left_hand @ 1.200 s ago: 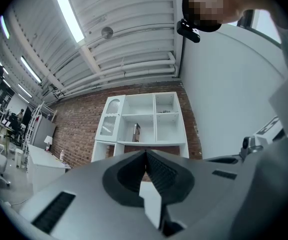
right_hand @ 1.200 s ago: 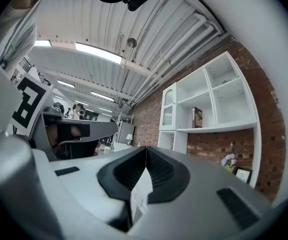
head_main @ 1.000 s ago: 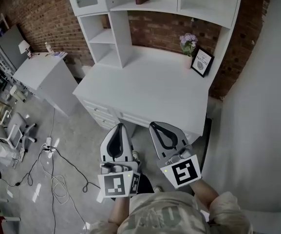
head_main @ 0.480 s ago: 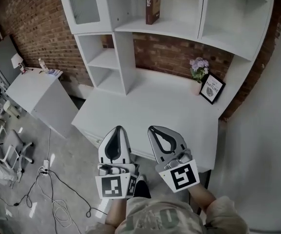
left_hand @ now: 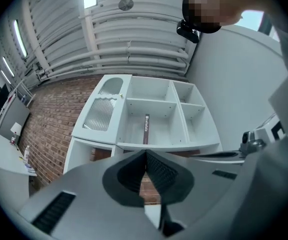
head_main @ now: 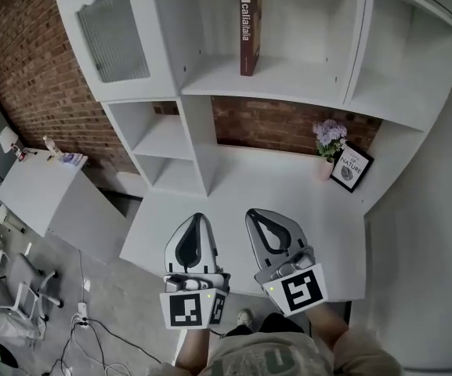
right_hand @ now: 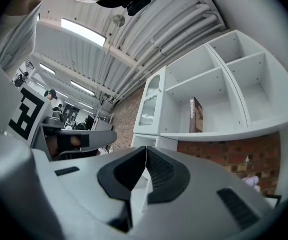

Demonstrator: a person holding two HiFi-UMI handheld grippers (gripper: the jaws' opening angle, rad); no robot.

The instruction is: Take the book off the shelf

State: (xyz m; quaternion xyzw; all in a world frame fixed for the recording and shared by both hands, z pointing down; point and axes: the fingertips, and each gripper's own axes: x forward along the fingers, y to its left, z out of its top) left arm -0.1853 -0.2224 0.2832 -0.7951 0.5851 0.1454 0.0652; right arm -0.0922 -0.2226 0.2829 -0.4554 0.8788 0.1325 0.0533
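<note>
A dark brown book stands upright, alone, in the middle compartment of the white shelf unit above the desk. It also shows as the book in the left gripper view and the book in the right gripper view. My left gripper and right gripper hover side by side over the desk's near edge, far below the book. Both have their jaws shut with nothing between them, the left gripper and right gripper pointing up at the shelves.
A white desk lies under the shelf unit. On its right stand a pot of purple flowers and a framed picture. A glass-fronted cabinet door is at the upper left. A low white cabinet stands on the left floor.
The view has tilted upward, so the shelf and the book now show fully. Both grippers stay shut and side by side, slightly closer to the desk.
</note>
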